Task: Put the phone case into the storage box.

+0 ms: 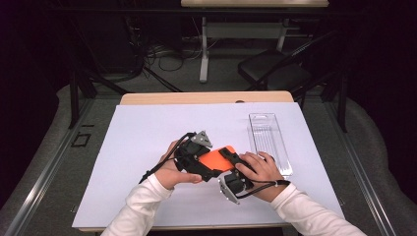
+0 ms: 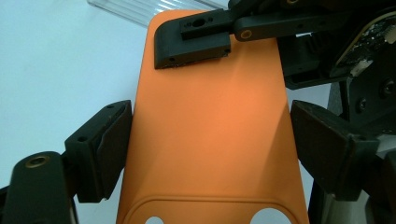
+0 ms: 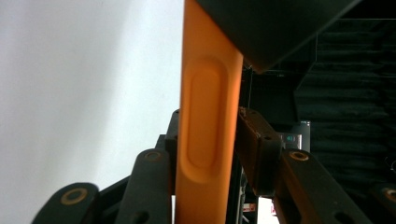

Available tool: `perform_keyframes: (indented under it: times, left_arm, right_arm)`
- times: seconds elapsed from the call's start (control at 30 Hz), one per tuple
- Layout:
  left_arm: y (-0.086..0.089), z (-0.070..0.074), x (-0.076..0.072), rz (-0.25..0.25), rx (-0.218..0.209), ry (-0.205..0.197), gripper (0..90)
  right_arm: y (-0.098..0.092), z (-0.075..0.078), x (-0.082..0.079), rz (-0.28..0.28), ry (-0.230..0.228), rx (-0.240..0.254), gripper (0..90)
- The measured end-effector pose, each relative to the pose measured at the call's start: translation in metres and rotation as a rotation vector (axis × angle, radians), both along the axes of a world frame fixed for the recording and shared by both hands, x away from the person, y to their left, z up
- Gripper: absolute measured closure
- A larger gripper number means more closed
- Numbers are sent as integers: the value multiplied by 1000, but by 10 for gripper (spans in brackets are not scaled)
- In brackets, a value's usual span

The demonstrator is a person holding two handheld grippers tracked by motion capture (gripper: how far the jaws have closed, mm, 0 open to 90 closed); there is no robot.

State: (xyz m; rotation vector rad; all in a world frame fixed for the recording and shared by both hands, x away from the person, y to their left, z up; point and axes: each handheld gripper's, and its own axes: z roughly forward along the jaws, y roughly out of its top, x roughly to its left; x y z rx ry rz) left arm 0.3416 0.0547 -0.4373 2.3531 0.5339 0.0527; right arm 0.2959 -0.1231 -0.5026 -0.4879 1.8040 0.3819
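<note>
The orange phone case [image 1: 216, 159] is held above the white sheet [image 1: 137, 147], between both grippers. The left gripper [image 2: 205, 140] clamps its two long sides; the right gripper [image 3: 208, 154] pinches its thin edge. It is not yet near the clear plastic tray [image 1: 269, 142]. The case's inside face stays hidden.

clear plastic tray [image 1: 269, 140], white sheet [image 1: 147, 142], black chair [image 1: 273, 69]

Bright overhead light on sheet; dark surroundings; close views soft-focused.
</note>
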Motion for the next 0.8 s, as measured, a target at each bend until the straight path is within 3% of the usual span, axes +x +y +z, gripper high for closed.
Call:
perform_keyframes:
  times: [0.8]
  left_arm:
    - [1,-3,3,37,-19,45,162]
  right_arm:
    - [1,-3,2,-26,-29,8,759]
